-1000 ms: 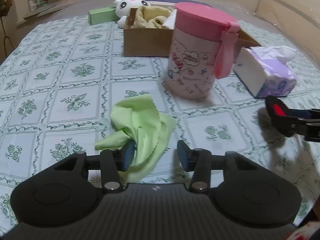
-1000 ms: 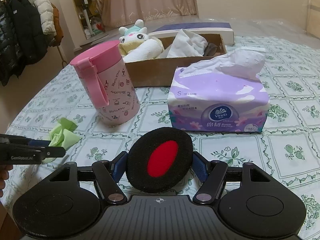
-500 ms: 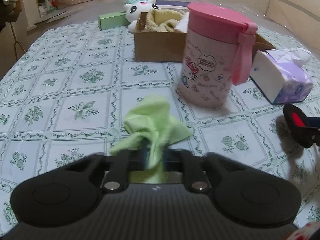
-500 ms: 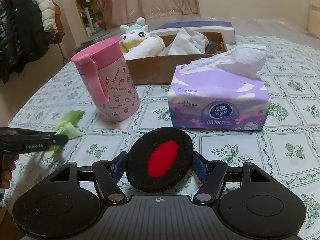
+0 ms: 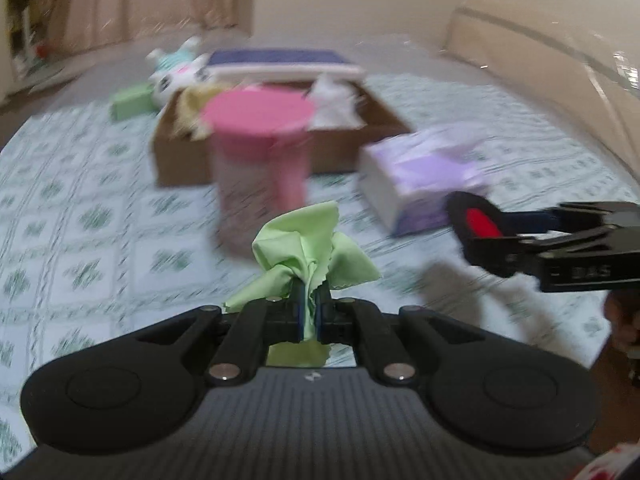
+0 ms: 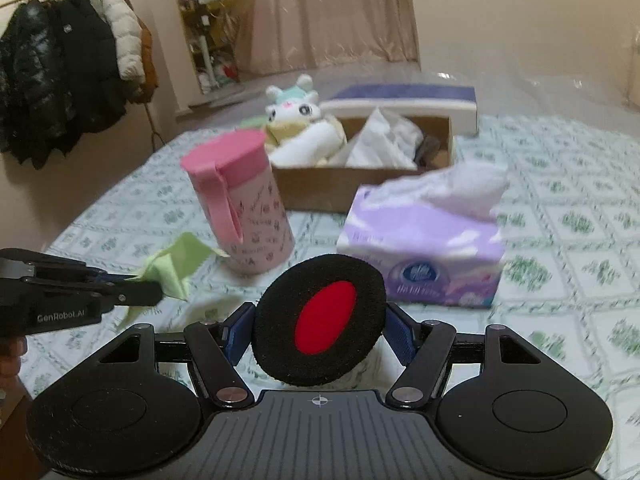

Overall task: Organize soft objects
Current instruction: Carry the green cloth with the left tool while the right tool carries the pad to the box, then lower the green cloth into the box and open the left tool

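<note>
Holding green cloth (image 5: 308, 244) clamped in our left gripper (image 5: 308, 312), in front of pink cup (image 5: 260, 152) | right gripper (image 6: 320, 320) closed around black-red foam pad (image 6: 320, 314) | cardboard box (image 6: 340, 184) behind cup

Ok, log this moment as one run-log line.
left gripper: shut on green cloth | right gripper: shut on black-red pad | cardboard box: behind pink cup

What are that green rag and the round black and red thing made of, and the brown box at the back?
Green cloth: probably thin microfiber, matte; it crumples softly and has a zigzag cut edge. Round pad: looks like black foam or sponge with a smooth red centre, going by its fuzzy, porous rim. Brown box: plain cardboard, judging by its dull brown wall and thin straight edges.
</note>
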